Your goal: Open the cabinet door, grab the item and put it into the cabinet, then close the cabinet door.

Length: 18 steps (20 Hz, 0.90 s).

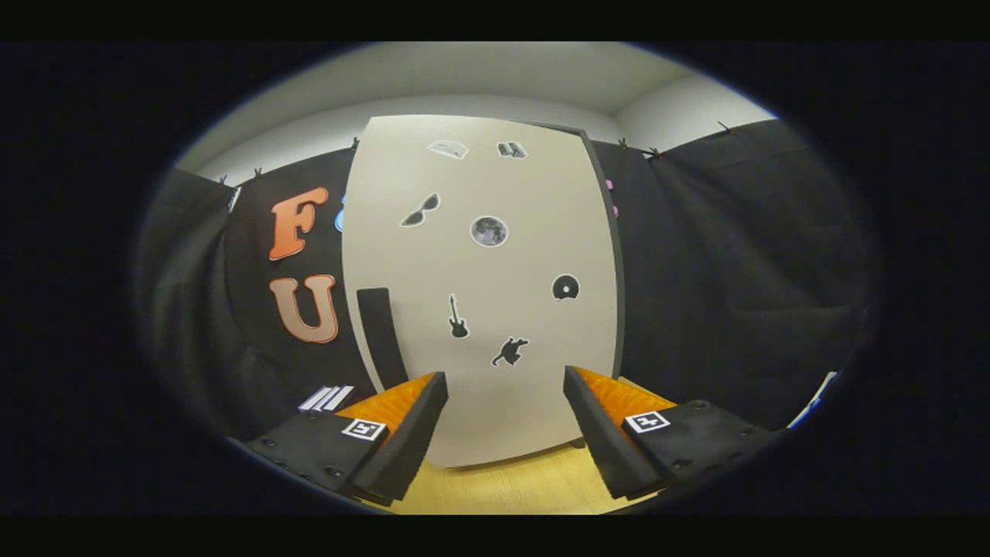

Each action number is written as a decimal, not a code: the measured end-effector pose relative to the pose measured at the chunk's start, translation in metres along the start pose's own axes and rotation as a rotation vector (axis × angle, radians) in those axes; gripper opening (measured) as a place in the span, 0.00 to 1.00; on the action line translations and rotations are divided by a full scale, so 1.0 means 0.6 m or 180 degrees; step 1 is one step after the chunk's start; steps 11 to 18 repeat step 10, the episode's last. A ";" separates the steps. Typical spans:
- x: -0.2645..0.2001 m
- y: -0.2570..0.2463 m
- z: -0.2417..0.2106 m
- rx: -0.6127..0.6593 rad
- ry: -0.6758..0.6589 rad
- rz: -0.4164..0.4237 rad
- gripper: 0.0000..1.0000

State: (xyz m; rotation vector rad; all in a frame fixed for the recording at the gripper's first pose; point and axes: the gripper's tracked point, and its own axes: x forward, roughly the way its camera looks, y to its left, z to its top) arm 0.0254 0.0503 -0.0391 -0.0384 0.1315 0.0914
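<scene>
Gripper is spread wide with nothing in it, fingers hanging over the light wooden table and aimed straight at the cabinet. Its big pale door looks closed, with a dark vertical handle near the left finger and little stickers scattered across it, a guitar among them.

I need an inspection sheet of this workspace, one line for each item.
Surface: light wooden tabletop, bare between the fingers.
Job's things: tall white cabinet door with a dark vertical handle and black stickers, shut, just beyond the fingers; item to store: nothing seen.
Clutter: small white striped object near the cabinet's base.
Grippers: tool open, holding nothing, fingers aimed at the door.
Cables: nothing seen.
Surroundings: black cloth booth wall, white ceiling.
</scene>
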 end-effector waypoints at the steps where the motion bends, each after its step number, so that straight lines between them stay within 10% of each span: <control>1: -0.004 0.000 0.004 0.0018 -0.0023 0.0003 0.97; 18: -0.019 -0.002 0.009 0.0032 -0.0130 -0.0023 0.97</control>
